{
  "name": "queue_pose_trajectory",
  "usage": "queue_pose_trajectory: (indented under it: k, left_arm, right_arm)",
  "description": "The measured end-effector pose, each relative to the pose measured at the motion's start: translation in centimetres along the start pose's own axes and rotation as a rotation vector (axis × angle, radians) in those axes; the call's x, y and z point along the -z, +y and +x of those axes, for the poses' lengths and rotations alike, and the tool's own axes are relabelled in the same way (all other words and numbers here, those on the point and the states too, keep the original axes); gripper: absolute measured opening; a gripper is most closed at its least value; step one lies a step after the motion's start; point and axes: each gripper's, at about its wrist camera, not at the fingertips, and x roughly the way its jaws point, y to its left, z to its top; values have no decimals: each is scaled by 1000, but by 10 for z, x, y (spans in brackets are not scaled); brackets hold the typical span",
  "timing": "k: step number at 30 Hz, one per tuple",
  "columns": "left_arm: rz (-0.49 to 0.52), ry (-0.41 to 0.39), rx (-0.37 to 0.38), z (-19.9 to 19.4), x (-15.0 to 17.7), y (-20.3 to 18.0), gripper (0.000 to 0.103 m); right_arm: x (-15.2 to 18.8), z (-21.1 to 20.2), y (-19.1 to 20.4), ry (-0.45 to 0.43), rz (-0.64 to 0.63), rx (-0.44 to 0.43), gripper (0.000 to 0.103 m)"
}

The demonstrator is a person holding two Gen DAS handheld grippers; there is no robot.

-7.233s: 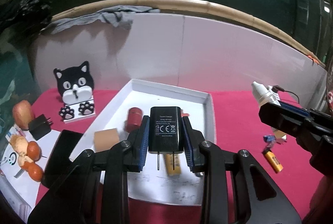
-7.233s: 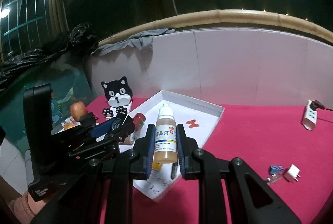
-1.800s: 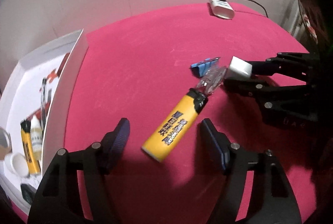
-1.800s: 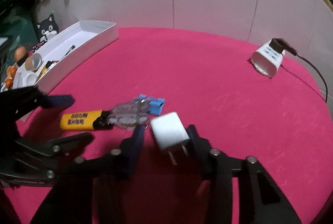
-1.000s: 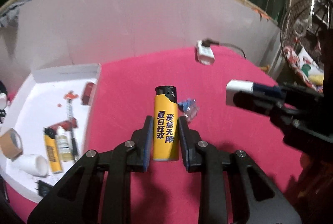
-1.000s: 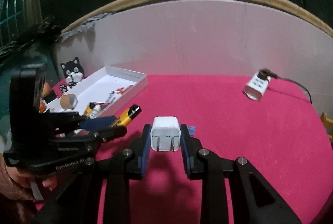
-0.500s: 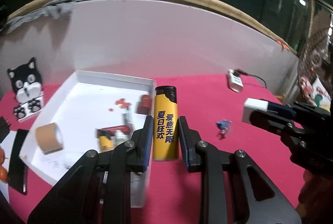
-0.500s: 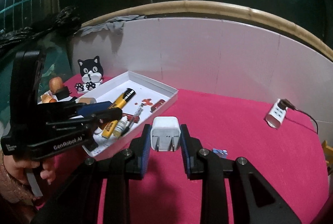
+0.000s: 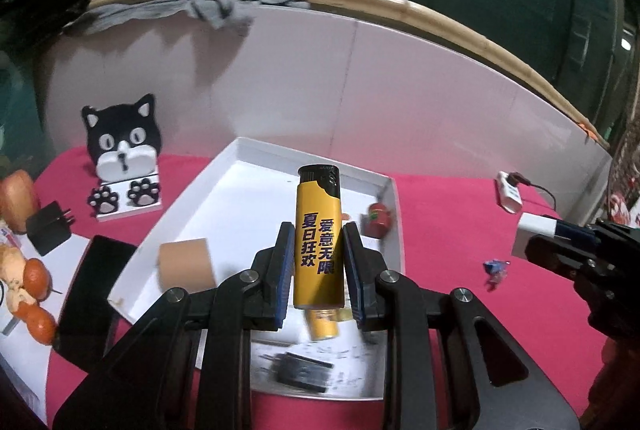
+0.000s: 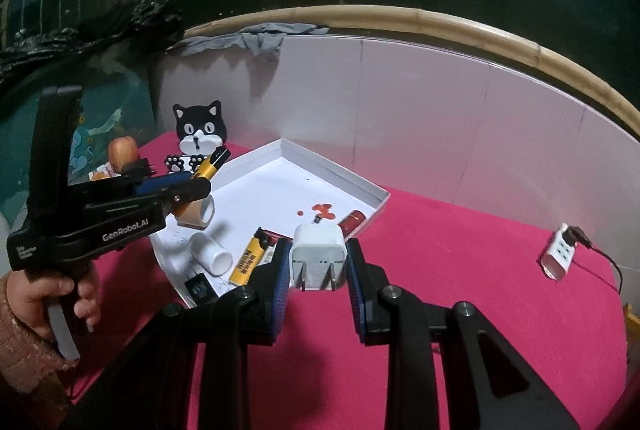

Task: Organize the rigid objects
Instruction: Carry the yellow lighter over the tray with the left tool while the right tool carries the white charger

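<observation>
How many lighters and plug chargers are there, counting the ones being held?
Lighters: 2 (held lighter in left gripper, second lighter in tray)
Chargers: 3 (white charger in right gripper, black charger in tray, another black charger near apple)
Total: 5

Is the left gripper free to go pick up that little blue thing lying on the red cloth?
Probably not yet. The left gripper is shut on the yellow lighter above the white tray; the blue thing lies off to its right.

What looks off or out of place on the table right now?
One stray: a small blue item lies alone on the red cloth, outside the white tray. Otherwise the left gripper holds a yellow lighter and the right gripper a white charger.
</observation>
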Motion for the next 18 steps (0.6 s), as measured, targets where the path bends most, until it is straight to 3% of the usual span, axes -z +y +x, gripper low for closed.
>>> queue_pose_trajectory:
  k: [10,18]
  left_arm:
    - [-32,6,-92,16,-15,47,23]
    - [43,35,-142,47,-23,40,23]
  right_arm:
    - [-27,27,21,2,-8,-39,26]
    - [-31,78,41,68,17,-47,26]
